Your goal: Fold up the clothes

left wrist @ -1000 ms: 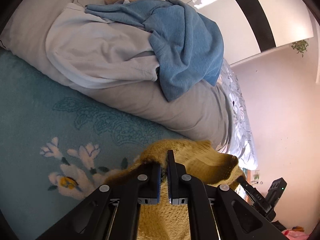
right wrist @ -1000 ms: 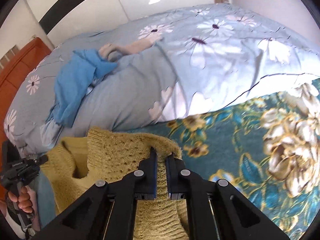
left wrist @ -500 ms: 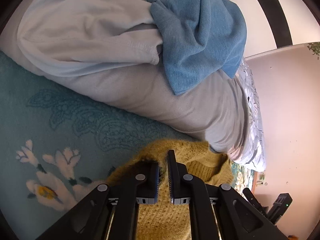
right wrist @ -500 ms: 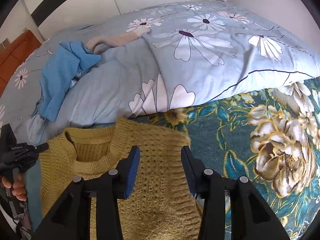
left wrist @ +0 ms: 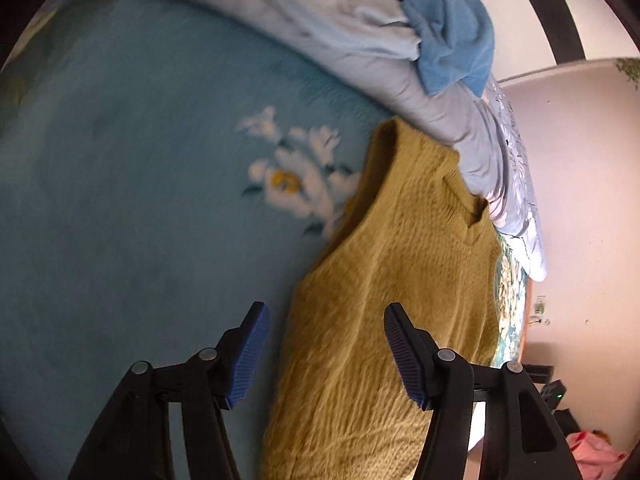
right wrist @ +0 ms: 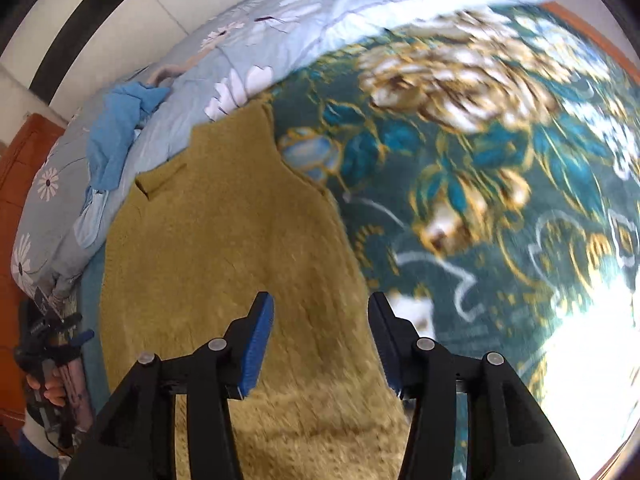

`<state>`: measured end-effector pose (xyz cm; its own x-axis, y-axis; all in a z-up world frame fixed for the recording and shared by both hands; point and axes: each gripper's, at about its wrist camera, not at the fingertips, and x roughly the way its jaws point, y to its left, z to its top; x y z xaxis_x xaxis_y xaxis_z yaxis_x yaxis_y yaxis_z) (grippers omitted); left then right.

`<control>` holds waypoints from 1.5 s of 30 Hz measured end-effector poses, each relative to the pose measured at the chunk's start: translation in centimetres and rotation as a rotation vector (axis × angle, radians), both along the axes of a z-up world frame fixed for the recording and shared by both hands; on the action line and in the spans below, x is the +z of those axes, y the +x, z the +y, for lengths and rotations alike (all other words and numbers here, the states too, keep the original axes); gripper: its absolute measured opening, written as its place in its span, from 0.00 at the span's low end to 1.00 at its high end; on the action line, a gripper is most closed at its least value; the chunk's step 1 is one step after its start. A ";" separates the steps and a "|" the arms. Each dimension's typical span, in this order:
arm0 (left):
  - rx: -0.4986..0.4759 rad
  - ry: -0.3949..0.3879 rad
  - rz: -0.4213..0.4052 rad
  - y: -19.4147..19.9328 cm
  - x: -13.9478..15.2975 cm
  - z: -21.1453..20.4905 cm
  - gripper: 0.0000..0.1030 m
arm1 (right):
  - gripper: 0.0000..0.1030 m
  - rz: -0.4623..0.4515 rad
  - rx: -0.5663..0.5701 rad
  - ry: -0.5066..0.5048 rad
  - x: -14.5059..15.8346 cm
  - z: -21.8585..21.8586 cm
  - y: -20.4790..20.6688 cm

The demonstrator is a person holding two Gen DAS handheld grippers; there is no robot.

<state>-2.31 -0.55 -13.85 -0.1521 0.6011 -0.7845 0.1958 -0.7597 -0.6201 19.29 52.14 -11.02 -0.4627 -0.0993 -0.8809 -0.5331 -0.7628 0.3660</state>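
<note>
1. The left gripper (left wrist: 326, 354) is seen with its fingers (left wrist: 248, 354) spread wide and opening; the sweater's edge shows in the gap below, but no pad presses on it.
2. The right gripper (right wrist: 320, 344) is likewise found with its fingers (right wrist: 258, 346) apart and opening, hovering over the knit with nothing clamped between them.
3. A mustard-yellow knitted sweater (right wrist: 224, 248) is laid flat on the bed, its body running from beneath both grippers away to its neckline (left wrist: 468, 216) at the far end.
4. The sweater is spread on a teal floral blanket (left wrist: 132, 184), on which white blossoms are printed at one side and large gold-and-cream flowers (right wrist: 460, 72) at the other.
5. The sweater's far shoulder edge is seen touching a pale blue-grey quilt (right wrist: 280, 36) with a daisy print, bunched along the far side of the bed.
6. On top of the quilt, a crumpled blue garment (left wrist: 452, 36) is piled over a pale one (left wrist: 352, 28).
7. In the right wrist view, at the far left edge, a hand (right wrist: 50, 390) is seen around the left gripper's handle, beside an orange-brown wooden headboard (right wrist: 22, 160).
</note>
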 end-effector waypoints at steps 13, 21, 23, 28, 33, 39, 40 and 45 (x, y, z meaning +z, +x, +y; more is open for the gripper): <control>-0.045 0.118 -0.109 8.3 -3.0 0.9 0.62 | 0.50 -0.091 -0.111 -0.169 -3.5 -1.7 7.9; -0.021 0.131 -0.114 9.7 -2.6 0.2 0.62 | 0.11 -0.132 -0.084 -0.075 -1.5 -2.3 7.2; -0.026 0.132 -0.114 9.9 -2.5 0.2 0.62 | 0.11 -0.115 -0.188 -0.093 -1.4 -0.5 8.4; -0.027 0.160 -0.129 10.6 -2.5 0.3 0.62 | 0.11 -0.183 -0.244 -0.116 -3.2 0.0 8.6; -0.029 0.179 -0.120 11.2 -2.4 0.2 0.60 | 0.11 -0.208 -0.245 -0.109 -3.3 -0.3 8.1; 0.042 0.307 -0.144 12.0 -3.0 -1.3 0.56 | 0.12 -0.204 -0.280 -0.148 -3.2 -0.4 8.6; 0.056 0.324 -0.150 12.1 -3.2 -1.7 0.56 | 0.12 -0.203 -0.286 -0.153 -3.2 -0.4 8.6; 0.064 0.300 -0.118 12.5 -2.8 -2.5 0.48 | 0.12 -0.215 -0.292 -0.148 -3.0 -0.6 8.7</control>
<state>10.17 -3.01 -16.68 -0.1152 0.8002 -0.5886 0.3211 -0.5308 -0.7843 28.00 51.59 -14.07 -0.2970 -0.1237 -0.9468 -0.7966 -0.5147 0.3171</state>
